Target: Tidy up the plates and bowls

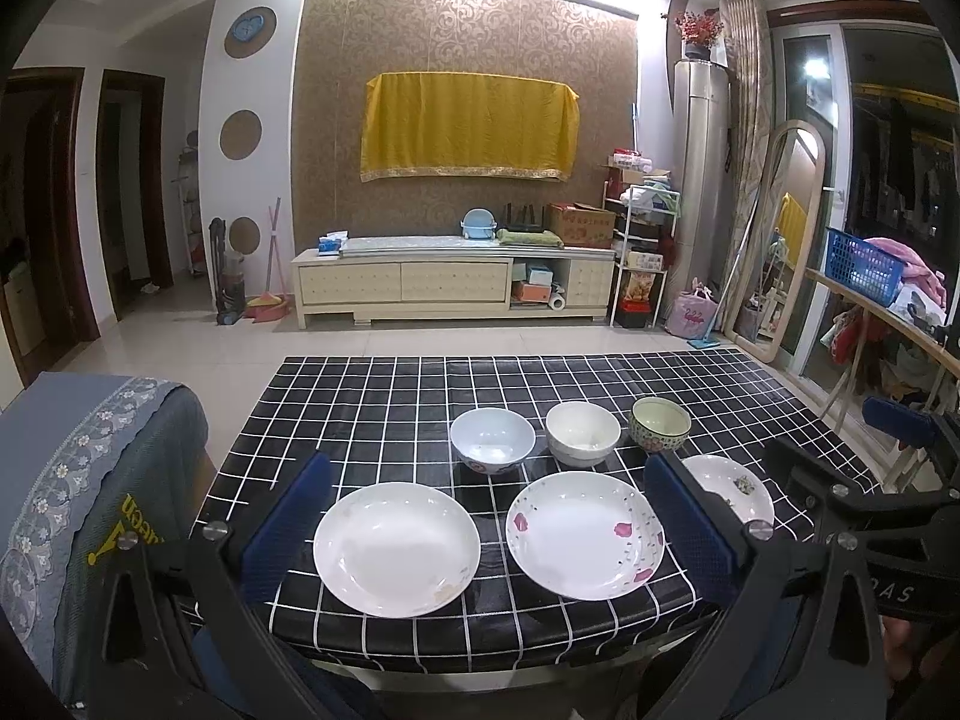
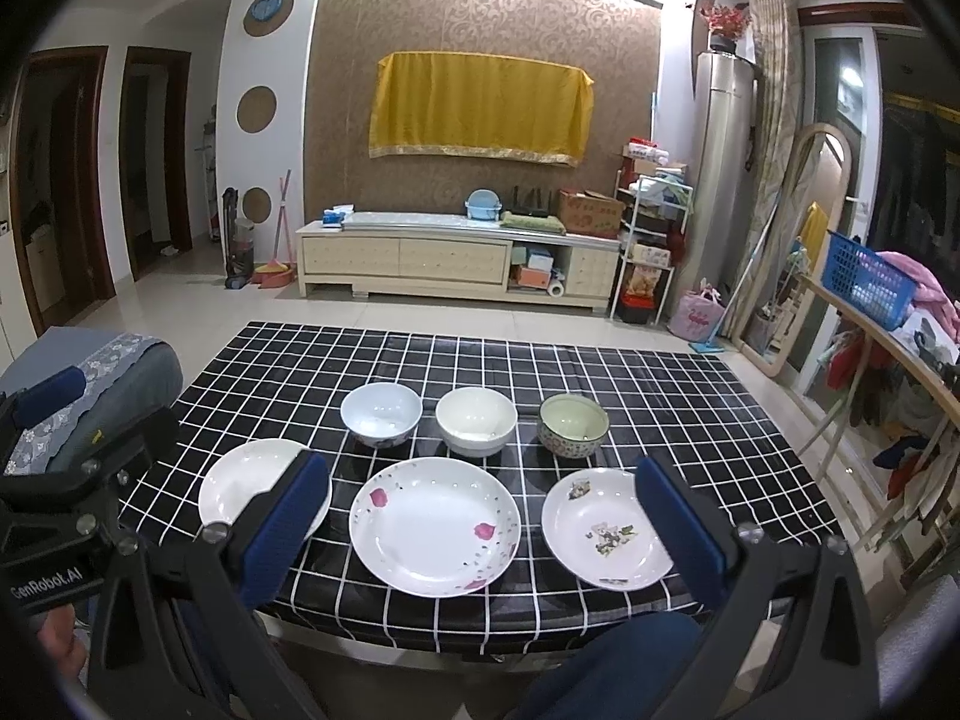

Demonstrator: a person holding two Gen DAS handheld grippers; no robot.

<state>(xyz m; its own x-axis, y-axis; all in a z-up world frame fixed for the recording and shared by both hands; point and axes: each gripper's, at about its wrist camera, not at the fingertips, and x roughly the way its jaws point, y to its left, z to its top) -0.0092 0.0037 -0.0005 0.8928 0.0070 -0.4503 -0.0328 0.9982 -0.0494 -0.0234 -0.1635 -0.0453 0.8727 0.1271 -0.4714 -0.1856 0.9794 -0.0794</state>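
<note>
Table (image 1: 372,396), covered in a black cloth with a white grid: six pieces of crockery in two rows, none stacked, none touching.

Row along the near edge, three plates. Plain white plate (image 1: 397,547) toward the near left corner. Plate with pink petals (image 1: 585,534) at the middle of the near edge. Plate with a flower print (image 2: 606,528) toward the near right corner, partly hidden behind a finger in both views.

Second row, just behind the plates toward the table's centre, three bowls, all upright. Pale blue bowl (image 1: 492,439) behind the gap between the plain plate and the petal plate. Cream white bowl (image 1: 582,433) behind the petal plate. Patterned green bowl (image 1: 660,423) behind the flower-print plate. All three look empty. The far half of the table carries nothing visible.

Left tongs (image 1: 492,531): spread wide, blue pads well apart, nothing between them; held at the near edge, above the plain plate and the petal plate, clear of both.

Right tongs (image 2: 480,528): likewise spread wide and gripping nothing; held at the near edge, framing the petal plate, clear of all crockery.

A grey patterned cloth (image 1: 90,468) covers a seat just off the table's left edge.
</note>
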